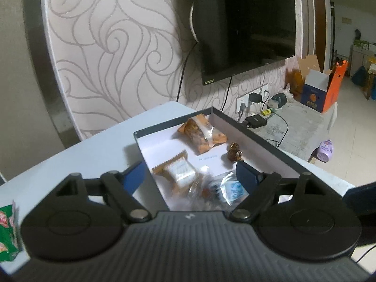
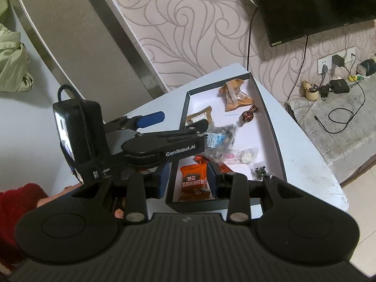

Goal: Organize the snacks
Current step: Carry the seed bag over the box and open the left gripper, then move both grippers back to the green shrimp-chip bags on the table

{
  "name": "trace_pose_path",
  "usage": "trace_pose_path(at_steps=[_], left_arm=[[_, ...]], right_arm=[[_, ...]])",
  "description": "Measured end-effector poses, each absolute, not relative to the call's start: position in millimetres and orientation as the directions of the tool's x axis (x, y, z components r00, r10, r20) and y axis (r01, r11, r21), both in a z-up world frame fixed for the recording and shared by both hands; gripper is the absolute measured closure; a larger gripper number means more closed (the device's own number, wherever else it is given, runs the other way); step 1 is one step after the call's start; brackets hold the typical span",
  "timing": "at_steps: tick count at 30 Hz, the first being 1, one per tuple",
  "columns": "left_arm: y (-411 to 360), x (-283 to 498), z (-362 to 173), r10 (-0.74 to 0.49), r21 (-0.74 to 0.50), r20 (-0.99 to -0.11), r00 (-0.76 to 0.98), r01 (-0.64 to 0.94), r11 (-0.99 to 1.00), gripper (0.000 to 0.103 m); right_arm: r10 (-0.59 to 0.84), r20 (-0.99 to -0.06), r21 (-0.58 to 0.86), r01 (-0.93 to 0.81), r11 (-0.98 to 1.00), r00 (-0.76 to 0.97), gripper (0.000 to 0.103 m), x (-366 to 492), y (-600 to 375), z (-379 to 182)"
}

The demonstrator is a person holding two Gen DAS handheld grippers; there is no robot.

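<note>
The left gripper (image 1: 190, 174) stands with its blue-padded jaws spread wide and nothing pressed between them, poised over the near-left part of the shallow black-walled box with a white floor (image 1: 258, 141). A clear crinkly packet with a pale blue label (image 1: 231, 188) lies below the gap, probably just let go.

The right gripper (image 2: 186, 181) has its jaws partly closed around the orange foil packet with dark print (image 2: 193, 183); whether the pads actually squeeze it cannot be told.

Other wrapped snacks are scattered farther in, leaving bare floor between them. The box's low walls ask for a lift before any sideways move. A green packet (image 1: 8, 232) waits on the pale blue table (image 1: 70, 155), outside the box.
</note>
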State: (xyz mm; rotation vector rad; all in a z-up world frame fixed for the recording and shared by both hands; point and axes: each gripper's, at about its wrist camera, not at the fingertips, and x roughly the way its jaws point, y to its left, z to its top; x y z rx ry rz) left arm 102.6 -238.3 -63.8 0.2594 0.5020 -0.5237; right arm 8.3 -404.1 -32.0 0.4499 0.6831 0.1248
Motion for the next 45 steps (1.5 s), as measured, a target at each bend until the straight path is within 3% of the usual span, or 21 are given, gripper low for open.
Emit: trace_pose_path(at_steps=[10,17,20,28,35,39,45], left_arm=[[-145,74,-55,-0.233,0.059,-0.473,0.849,0.295,0.954,0.017],[-33,29,-52,-0.011,0.106,-0.445,0.896,0.065,0.992,0.017],[9,4,-51,0.033,0.151,-0.435,0.900,0.036,0.988,0.015],[93,-16,-48,-0.096,0.313,-0.528,0.844,0.299,0.901,0.015],[111,12,-87,-0.225,0.263,-0.684,0.694,0.522,0.811,0.015],[109,2,-100,-0.275,0.282,-0.648,0.710,0.559,0.780,0.015],[122,-1,-97,-0.296,0.154,-0.608,0.736,0.476,0.866,0.015]], right_arm=[[0.352,-0.549,0.482,-0.058,0.875,0.758,0.060,30,-383,-25],[0.526,-0.553,0.501,-0.247,0.830,0.646,0.060,72,-312,-29],[0.589,-0.560,0.511,-0.317,0.799,0.583,0.057,87,-274,-35],[0.672,-0.571,0.535,-0.408,0.740,0.471,0.049,106,-197,-44],[0.647,-0.602,0.538,-0.362,0.761,0.467,0.041,114,-158,-56],[0.602,-0.619,0.491,-0.350,0.798,0.504,0.031,131,-144,-49],[0.480,-0.637,0.331,-0.349,0.877,0.603,0.008,184,-97,-35]])
